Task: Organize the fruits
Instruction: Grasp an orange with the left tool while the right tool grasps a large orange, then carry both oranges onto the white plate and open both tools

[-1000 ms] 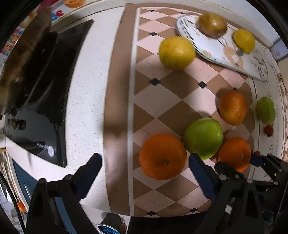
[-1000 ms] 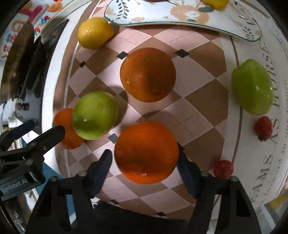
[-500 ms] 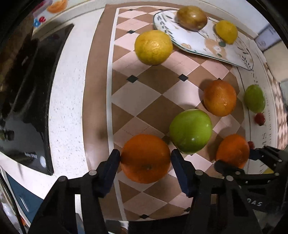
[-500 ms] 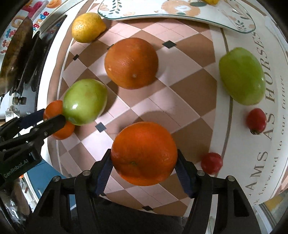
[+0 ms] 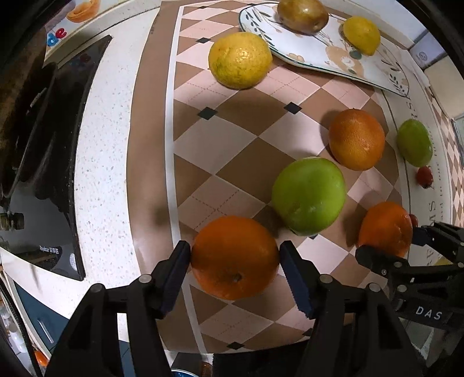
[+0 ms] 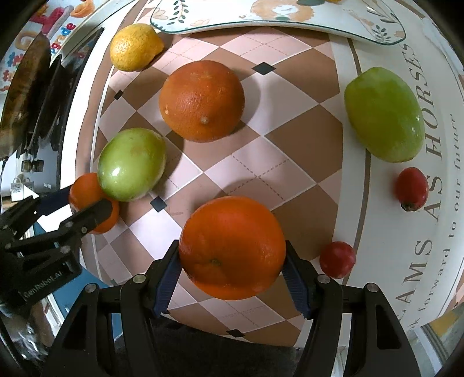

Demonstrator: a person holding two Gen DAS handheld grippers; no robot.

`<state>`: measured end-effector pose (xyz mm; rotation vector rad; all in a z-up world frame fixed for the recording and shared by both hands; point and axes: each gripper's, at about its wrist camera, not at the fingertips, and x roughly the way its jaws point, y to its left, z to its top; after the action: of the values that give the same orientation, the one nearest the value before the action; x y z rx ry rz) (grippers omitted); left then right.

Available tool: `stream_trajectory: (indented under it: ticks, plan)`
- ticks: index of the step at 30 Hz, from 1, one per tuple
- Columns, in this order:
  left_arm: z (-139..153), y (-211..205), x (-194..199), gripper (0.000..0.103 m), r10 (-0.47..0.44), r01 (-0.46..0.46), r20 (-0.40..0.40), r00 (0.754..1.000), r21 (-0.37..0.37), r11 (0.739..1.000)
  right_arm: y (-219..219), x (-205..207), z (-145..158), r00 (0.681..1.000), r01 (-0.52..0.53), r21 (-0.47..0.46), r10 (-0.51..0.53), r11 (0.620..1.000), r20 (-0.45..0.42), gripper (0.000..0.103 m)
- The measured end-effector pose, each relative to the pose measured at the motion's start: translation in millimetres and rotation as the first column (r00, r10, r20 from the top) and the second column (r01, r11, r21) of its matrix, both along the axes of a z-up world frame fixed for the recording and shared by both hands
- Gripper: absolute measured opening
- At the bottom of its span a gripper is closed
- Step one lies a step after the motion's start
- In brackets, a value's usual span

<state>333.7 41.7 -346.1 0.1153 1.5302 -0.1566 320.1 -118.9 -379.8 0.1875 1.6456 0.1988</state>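
Checkered mat (image 5: 246, 139): green apple (image 5: 308, 195) crowds both tool-held oranges.

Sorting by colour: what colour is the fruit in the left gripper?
Orange, clearest in the left wrist view, clamped in the left gripper.

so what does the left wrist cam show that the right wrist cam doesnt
Only the left wrist view shows the brown fruit and small lemon on the plate. Only the right wrist view shows the second red fruit whole, beside the right gripper. Both show each gripper shut on an orange, left gripper included, plus the green apple.
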Motion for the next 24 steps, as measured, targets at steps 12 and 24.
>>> stream_trajectory:
  ticks: [12, 24]
  plan:
    - [9, 2, 2, 0.061, 0.02, -0.02, -0.013, 1.0, -0.003, 1.0, -9, -1, 7, 1.0, 0.02, 0.043, -0.021, 0.999, 0.021, 0.068]
    - [116, -26, 94, 0.061, 0.012, 0.011, 0.169, 0.986, -0.135, 0.991, -49, 86, 98, 0.964, 0.075, 0.134, -0.106, 0.988, 0.244, 0.068]
